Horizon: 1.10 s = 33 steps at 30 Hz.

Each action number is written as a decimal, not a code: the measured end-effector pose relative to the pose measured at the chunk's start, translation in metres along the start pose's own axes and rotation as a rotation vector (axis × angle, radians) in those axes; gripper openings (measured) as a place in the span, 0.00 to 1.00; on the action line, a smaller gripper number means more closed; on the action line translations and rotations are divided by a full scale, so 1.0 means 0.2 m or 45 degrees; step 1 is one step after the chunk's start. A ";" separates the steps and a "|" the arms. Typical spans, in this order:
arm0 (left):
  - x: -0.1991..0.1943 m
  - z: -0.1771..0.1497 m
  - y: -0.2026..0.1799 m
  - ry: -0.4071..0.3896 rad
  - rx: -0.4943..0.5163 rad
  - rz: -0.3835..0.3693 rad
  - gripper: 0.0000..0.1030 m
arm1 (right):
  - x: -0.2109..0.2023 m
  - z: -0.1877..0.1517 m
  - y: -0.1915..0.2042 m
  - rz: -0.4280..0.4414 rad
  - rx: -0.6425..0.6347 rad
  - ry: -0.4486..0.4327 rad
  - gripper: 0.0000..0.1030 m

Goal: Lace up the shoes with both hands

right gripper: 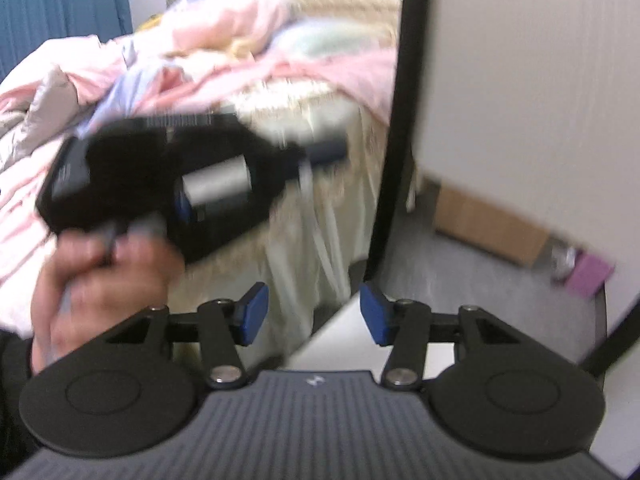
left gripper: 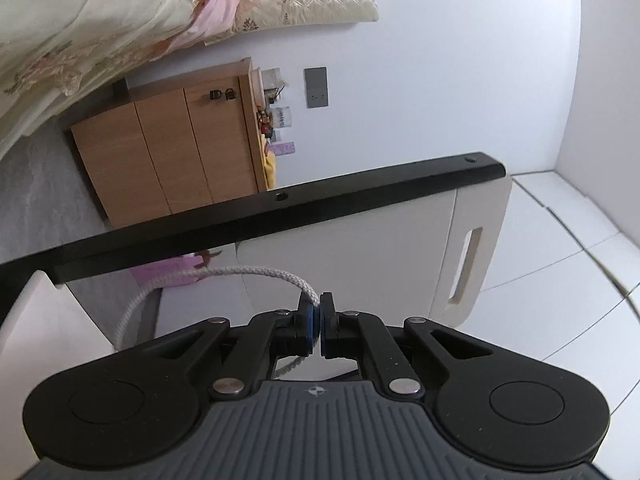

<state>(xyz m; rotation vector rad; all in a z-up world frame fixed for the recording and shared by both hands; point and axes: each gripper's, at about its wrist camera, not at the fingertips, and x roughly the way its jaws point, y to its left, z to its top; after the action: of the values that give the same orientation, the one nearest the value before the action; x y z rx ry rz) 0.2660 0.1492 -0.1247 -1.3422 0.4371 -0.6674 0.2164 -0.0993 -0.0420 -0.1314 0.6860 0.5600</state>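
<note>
Bedroom surroundings are seen in both views: white tiled floor [left gripper: 560, 240], a bed heaped with pink and cream quilted bedding [right gripper: 120, 64], and a light wooden cabinet [left gripper: 168, 148] against the wall. A white desk panel edged by a black bar [left gripper: 280, 208] crosses the left wrist view. No shoe is shown in either picture. The braided white shoelace [left gripper: 256, 271] is clenched between the blue pads of the left tool [left gripper: 319, 322]; from there it arches away to the left and drops below the tool. The right tool [right gripper: 312, 314] is released, nothing lying between its pads. In its blurred view the left tool is seen up and to the left, held by a hand [right gripper: 100, 276], so the lace is judged nearer the left hand, its run roughly crosswise to the right tool
</note>
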 end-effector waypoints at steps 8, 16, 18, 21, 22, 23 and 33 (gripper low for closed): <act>0.00 0.01 0.01 0.003 0.007 0.043 0.03 | 0.12 0.15 0.01 0.020 0.056 -0.048 0.03; -0.02 0.01 -0.03 -0.028 0.072 0.078 0.03 | 0.10 -0.03 0.07 -0.017 0.033 0.070 0.03; -0.03 0.02 -0.04 -0.052 0.066 0.065 0.03 | 0.11 -0.09 0.07 -0.011 0.039 0.122 0.03; -0.10 0.05 -0.07 -0.100 0.076 0.008 0.03 | 0.07 -0.19 0.06 0.043 0.120 0.169 0.03; -0.12 0.06 -0.08 -0.115 0.081 -0.010 0.03 | 0.06 -0.21 0.07 0.055 0.132 0.178 0.03; -0.14 0.06 -0.10 -0.123 0.104 -0.011 0.03 | 0.06 -0.23 0.07 0.066 0.143 0.187 0.03; -0.22 -0.03 -0.19 -0.112 0.261 0.108 0.03 | 0.04 -0.33 0.08 0.113 0.265 0.181 0.06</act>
<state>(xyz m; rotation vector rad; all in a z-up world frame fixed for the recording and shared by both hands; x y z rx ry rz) 0.2218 0.1701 -0.0930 -1.1477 0.3429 -0.5644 0.1767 -0.1020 -0.0974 0.0541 0.8875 0.5641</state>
